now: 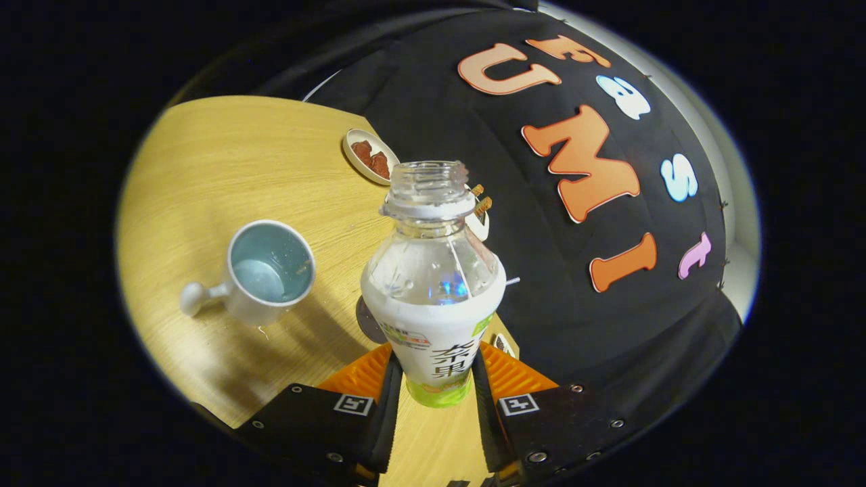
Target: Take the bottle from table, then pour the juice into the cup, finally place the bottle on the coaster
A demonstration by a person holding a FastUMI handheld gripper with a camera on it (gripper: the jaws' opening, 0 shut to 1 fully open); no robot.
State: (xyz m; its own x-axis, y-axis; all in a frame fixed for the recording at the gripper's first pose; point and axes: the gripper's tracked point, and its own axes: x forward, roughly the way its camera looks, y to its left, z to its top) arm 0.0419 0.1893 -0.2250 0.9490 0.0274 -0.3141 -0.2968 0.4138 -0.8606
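A clear plastic bottle (433, 284) with a white and green label and no cap stands between my fingers, held above the wooden table (223, 162). My gripper (436, 379) is shut on the bottle's lower body, both pads pressing on the label. A white cup (267, 270) with a knob handle and a pale blue inside holds a little liquid; it stands on the table ahead of my left finger, apart from the bottle. A dark round coaster (369, 321) peeks out just behind the bottle's left side, mostly hidden by it.
A small white dish (369, 157) with red-brown pieces sits on the table beyond the bottle. Another white dish (479, 220) with brown sticks is partly hidden behind the bottle's neck. The black booth wall rises right behind them.
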